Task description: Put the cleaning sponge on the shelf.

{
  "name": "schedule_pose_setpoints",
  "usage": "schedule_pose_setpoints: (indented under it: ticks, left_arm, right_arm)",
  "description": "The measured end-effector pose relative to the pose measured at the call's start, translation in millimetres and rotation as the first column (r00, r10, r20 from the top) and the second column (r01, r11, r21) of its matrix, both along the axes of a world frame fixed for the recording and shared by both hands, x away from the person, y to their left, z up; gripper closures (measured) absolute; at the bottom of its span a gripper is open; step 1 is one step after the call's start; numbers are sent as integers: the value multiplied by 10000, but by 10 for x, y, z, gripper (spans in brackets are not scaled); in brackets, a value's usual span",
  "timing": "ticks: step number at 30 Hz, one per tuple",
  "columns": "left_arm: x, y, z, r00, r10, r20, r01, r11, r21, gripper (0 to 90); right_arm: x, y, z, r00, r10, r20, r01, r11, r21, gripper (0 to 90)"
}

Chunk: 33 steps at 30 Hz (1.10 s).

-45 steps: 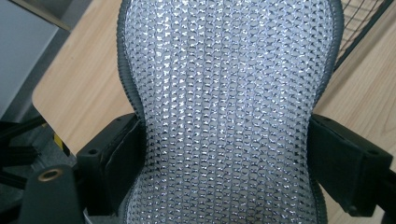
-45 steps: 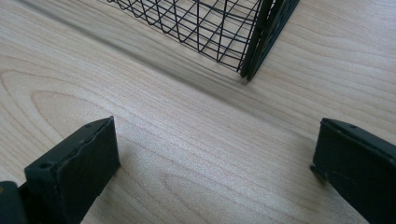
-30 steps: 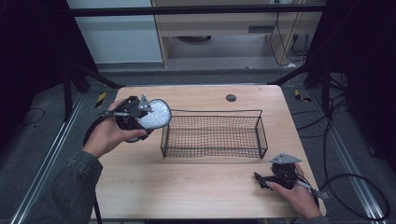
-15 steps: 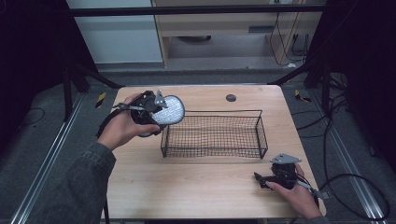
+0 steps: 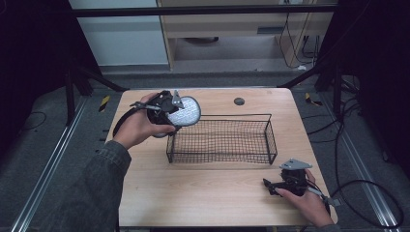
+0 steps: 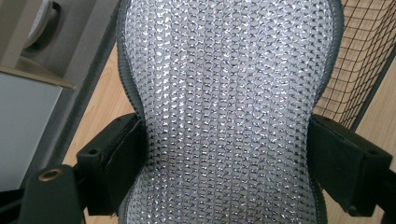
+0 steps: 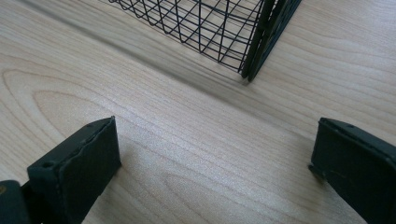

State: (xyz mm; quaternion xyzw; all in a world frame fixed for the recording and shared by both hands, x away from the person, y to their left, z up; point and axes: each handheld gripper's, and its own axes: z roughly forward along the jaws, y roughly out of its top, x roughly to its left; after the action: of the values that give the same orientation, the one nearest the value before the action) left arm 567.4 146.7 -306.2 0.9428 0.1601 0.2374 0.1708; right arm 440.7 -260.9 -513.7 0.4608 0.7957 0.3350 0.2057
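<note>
In the high view, the left gripper point(image 5: 170, 112) was seen clamped on a silvery quilted pad point(image 5: 185, 111), and the pair had been carried, compared with the picture a second before, from well out beyond the left end of the wire basket point(image 5: 222, 137) to a spot right at that basket's far left corner. The pad was held up in the air, its bright face overlapping the basket's corner rim but not yet down inside the mesh. The right gripper point(image 5: 269, 186) had not shifted: it lay low on the table point(image 5: 203, 193) just off the basket's near right corner, under the person's hand. From this it was judged that the pad was being brought over for dropping into the basket, with the lowering and release yet to be done.

In the left gripper view, the pad point(image 6: 229, 112) was seen pinched at its narrowed waist, both black jaws pressed hard into its edges, and the basket's mesh point(image 6: 362, 65) showed just beyond the pad's right edge.

In the right gripper view, the jaws were seen standing wide apart with only bare wood point(image 7: 196, 154) between them, nothing held, and a corner of the basket point(image 7: 252, 42) rose just ahead of them.
</note>
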Motion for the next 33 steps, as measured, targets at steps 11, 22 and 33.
schedule_pose_setpoints:
  ticks: [11, 22, 33]
  left_arm:
    - [69, -235, 52, 9993, -355, 73, 355, 9994, 30, 144]
    - [84, -411, -8, 9974, -714, 13, 713, 9971, 269, 144]
    - [102, -543, -173, 9943, -1043, -220, 1054, 9929, 556, 144]
  right_arm:
    - [-3, 3, 1, 10000, 23, -4, -23, 10000, 84, 22]
    - [-1, 3, 1, 10000, 57, 1, -57, 9999, 88, 22]
    - [-2, 5, 4, 10000, 49, -40, -49, 9999, 109, 22]
